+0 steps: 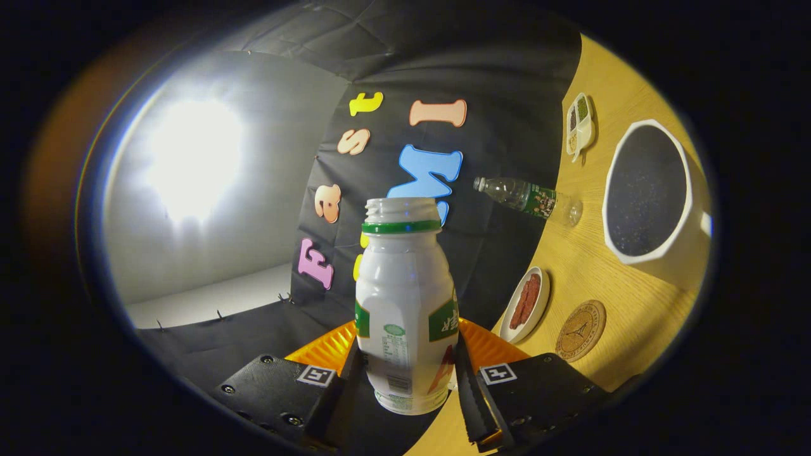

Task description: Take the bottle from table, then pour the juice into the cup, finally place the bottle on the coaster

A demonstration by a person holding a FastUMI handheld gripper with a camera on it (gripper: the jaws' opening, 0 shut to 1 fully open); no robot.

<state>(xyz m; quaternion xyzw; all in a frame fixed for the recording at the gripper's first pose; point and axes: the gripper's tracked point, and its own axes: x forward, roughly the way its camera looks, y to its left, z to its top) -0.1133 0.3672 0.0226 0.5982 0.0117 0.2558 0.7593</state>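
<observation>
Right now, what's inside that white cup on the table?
The white cup shows a dark, speckled inside; whether that is liquid, I cannot tell. The gripper holds the white bottle, cap off, apart from the cup.

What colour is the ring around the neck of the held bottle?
Green, on the white bottle held in the claw; seen best in the gripper view.

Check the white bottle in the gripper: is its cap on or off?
Off. The white bottle, clamped between the gripper fingers, shows a bare threaded mouth above its green neck ring.
</observation>
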